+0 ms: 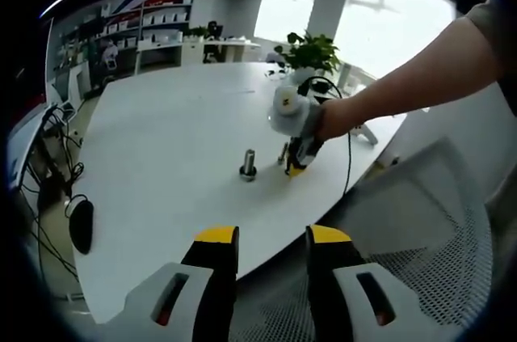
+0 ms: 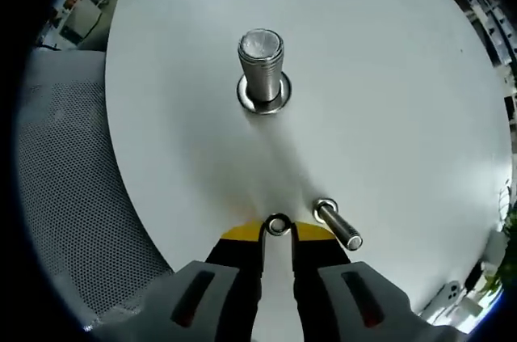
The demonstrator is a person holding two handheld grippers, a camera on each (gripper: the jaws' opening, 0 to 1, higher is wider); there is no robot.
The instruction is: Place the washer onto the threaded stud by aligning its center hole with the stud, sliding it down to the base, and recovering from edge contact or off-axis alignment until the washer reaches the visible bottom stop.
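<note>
White table (image 2: 388,75) carries 1 upright threaded stud (image 2: 261,67); my right gripper (image 2: 277,233) pinches the washer (image 2: 277,225) for alignment, my left gripper (image 1: 271,237) waits half-open.

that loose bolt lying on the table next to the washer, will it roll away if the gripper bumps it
Probably. The bolt lies on its side on the smooth white table, so its round shank may roll. Its wider head would likely swing it in an arc. It looks metal, so stiff.

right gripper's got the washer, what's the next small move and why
Probably lift the washer clear of the table and carry it forward over the threaded stud. The right gripper pinches it at the fingertips, well short of the upright stud, beside a loose bolt.
</note>
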